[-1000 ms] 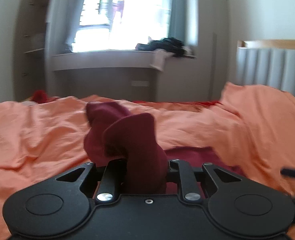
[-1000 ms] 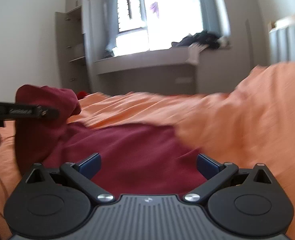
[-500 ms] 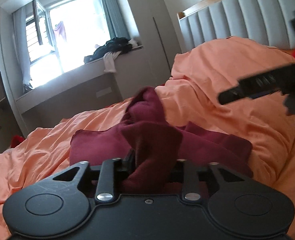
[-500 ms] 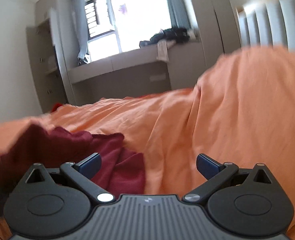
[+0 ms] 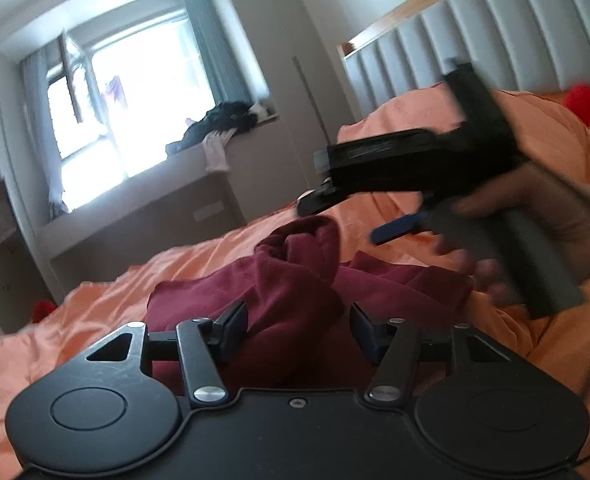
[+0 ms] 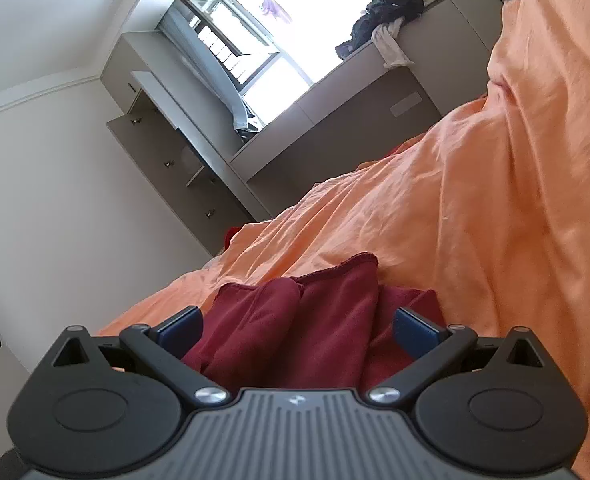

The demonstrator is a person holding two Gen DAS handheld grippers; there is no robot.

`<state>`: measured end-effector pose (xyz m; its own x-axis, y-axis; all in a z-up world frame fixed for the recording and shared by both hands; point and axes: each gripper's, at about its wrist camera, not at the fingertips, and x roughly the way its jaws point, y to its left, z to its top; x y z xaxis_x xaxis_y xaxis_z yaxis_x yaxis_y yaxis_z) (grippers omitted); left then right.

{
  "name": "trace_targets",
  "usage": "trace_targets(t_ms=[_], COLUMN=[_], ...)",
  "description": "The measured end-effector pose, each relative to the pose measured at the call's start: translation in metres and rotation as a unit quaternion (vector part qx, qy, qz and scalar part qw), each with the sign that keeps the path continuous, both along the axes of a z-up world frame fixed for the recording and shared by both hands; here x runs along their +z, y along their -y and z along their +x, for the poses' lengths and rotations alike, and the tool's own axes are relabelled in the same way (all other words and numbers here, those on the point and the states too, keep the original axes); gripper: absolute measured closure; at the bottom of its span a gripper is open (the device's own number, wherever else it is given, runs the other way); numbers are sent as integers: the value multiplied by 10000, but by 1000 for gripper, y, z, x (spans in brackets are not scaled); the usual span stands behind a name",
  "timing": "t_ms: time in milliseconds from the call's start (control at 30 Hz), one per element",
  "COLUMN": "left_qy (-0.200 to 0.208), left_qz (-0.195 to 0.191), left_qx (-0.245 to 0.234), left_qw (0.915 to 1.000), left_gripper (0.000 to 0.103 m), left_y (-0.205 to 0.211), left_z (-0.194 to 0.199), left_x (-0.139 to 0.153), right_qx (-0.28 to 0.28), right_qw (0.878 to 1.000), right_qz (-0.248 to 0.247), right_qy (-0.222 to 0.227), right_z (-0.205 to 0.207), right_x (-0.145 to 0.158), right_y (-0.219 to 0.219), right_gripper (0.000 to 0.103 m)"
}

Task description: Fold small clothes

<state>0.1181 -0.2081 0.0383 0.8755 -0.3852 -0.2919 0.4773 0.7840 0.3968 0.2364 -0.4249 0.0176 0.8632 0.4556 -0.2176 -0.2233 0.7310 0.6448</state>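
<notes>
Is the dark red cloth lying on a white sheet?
No, the dark red cloth lies on an orange bed cover, which surrounds it in the right wrist view.

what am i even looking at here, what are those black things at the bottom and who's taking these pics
No robot here: a person holds a hand-operated claw in each hand, each with a camera looking along its fingers. The black shape at the bottom is the claw itself.

In the left view, the left claw has just been opening; a fold of the dark red garment sits between its jaws, apparently released. The right claw crosses that picture, blurred.

In the right view, the right claw is open over the same garment, which lies on an orange bedsheet.
</notes>
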Motion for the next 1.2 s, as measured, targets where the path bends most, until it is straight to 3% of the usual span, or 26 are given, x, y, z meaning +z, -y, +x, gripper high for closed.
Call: trace_targets(t_ms=[67, 167, 267, 333, 367, 433, 533, 867, 1200], left_qy=[213, 410, 332, 294, 283, 233, 214, 199, -84], left_qz=[210, 361, 360, 320, 303, 244, 171, 2, -129], left_qx=[12, 79, 52, 51, 61, 75, 73, -169, -517], left_qw=[9996, 9985, 9988, 9990, 9991, 9994, 9996, 9997, 9985], left_gripper=[66, 73, 79, 81, 83, 84, 86, 87, 88], left_y=[7, 15, 17, 18, 18, 19, 20, 33, 59], left_z=[-7, -12, -13, -13, -13, -11, -11, -9, -10], left_x=[-5, -10, -12, -12, -12, -10, -10, -3, -11], right_qx=[43, 147, 243, 344, 383, 469, 551, 200, -252], right_qw=[10000, 9999, 9996, 9992, 9990, 9986, 9983, 9980, 9974], right_qz=[8, 67, -90, -133, -122, -47, -18, -251, -533], right_qy=[-26, -33, -82, -140, -182, -219, -169, 536, 414], right_z=[5, 13, 20, 24, 25, 27, 28, 7, -12], right_x=[-1, -2, -5, -7, -8, -10, -9, 20, 20], right_y=[-3, -10, -19, -23, -25, -26, -27, -12, 21], right_gripper=[0, 10, 25, 46, 51, 77, 94, 97, 97])
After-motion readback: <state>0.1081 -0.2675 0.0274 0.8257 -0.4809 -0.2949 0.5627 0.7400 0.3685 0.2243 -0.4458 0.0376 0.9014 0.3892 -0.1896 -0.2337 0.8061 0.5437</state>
